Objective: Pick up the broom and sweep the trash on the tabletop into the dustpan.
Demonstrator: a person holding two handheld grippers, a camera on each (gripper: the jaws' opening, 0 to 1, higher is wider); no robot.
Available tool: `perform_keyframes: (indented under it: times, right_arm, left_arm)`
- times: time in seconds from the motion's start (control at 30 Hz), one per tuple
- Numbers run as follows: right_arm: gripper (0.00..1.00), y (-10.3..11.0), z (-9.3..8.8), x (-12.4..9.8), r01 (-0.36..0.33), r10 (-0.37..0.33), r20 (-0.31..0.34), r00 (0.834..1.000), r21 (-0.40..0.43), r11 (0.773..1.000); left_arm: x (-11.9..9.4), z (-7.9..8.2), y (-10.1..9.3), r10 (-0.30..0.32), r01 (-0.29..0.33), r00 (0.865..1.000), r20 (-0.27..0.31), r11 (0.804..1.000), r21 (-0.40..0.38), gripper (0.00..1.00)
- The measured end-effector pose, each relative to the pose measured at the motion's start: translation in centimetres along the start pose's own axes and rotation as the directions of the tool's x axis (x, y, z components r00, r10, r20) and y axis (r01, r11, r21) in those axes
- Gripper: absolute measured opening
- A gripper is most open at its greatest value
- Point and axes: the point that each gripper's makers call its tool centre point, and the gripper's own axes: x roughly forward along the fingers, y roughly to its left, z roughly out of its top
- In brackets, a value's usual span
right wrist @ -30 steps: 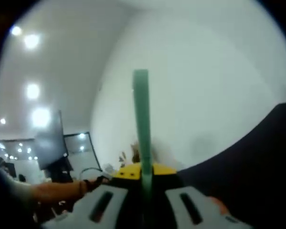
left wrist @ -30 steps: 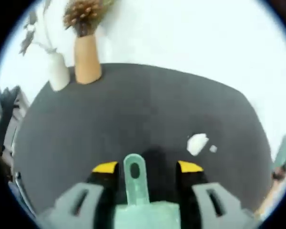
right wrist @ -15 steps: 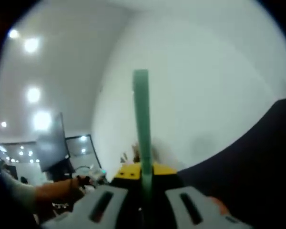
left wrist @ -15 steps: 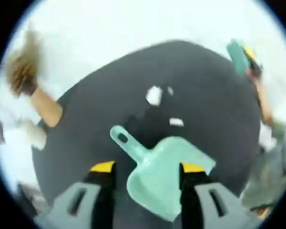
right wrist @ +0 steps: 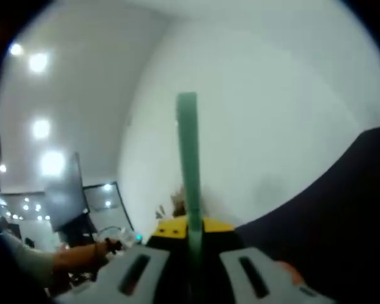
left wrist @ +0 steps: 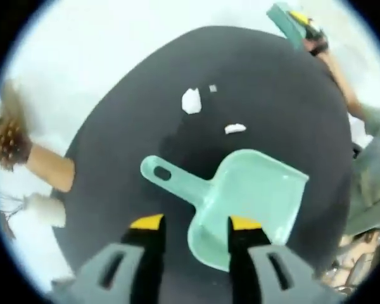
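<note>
Left gripper view: the dark round worktop [left wrist: 114, 158] is seen from above. A mint-green dustpan [left wrist: 250, 206] lies flat on it, handle with hanging hole pointed away from the scoop mouth. The left hand-held gripper [left wrist: 193, 223] is held above the dustpan with yellow-tipped jaws spread wide, one to each side of the scoop's rear corner; nothing is gripped, and contact with the dustpan cannot be told.

Trash is noted on the worktop beyond the dustpan: a small white scrap [left wrist: 235, 128] near the scoop's rim, a larger white crumpled piece [left wrist: 190, 101] farther off, and a tiny bit [left wrist: 213, 88] just beside that piece.

At the worktop's edge, well apart from the dustpan, a tan vase [left wrist: 47, 168] with a brown dried bunch and a white vase [left wrist: 45, 209] are seen side by side.

Right gripper view: the right hand-held gripper [right wrist: 189, 231] is closed on the broom handle [right wrist: 188, 164], a green shaft rising straight up between the jaws against a white wall. The broom's bristles are hidden. A corner of the dark worktop is visible beside the handle.
</note>
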Motion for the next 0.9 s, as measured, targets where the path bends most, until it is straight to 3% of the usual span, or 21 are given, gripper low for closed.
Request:
perform_keyframes:
  times: [0.3, 0.43, 0.6, 0.77, 0.8, 0.9]
  right_arm:
    - [0.05, 0.3, 0.3, 0.0, -0.016, 0.016, 0.021, 1.0, 0.007, 1.0]
    - [0.05, 0.1, 0.4, -0.1, -0.016, 0.015, 0.026, 1.0, 0.01, 1.0]
    - [0.05, 0.0, 0.3, -0.2, -0.02, 0.02, 0.027, 0.999, 0.016, 1.0]
    - [0.05, 0.0, 0.2, -0.2, -0.024, 0.024, 0.024, 0.999, 0.019, 1.0]
    - [0.05, 0.0, 0.2, -0.2, -0.024, 0.024, 0.023, 0.999, 0.018, 1.0]
    - [0.05, -0.2, 0.0, -0.2, -0.022, 0.021, 0.017, 1.0, 0.021, 1.0]
  left_arm:
    - [2.0, -0.8, 0.4, -0.025, 0.025, 0.999, -0.034, 1.0, 0.0, 0.31]
    - [2.7, -1.2, 0.1, -0.034, 0.033, 0.998, -0.059, 0.999, -0.019, 0.16]
    - [2.2, -1.4, -0.2, -0.053, 0.046, 0.995, -0.082, 0.996, -0.082, 0.09]
    - [1.4, -1.1, 0.6, -0.006, -0.005, 0.998, -0.069, 0.988, -0.151, 0.04]
    - [1.2, -0.9, 1.2, 0.025, -0.036, 0.998, -0.054, 0.978, -0.208, 0.04]
    - [0.7, -1.3, 1.6, 0.048, -0.063, 0.996, -0.071, 0.975, -0.212, 0.04]
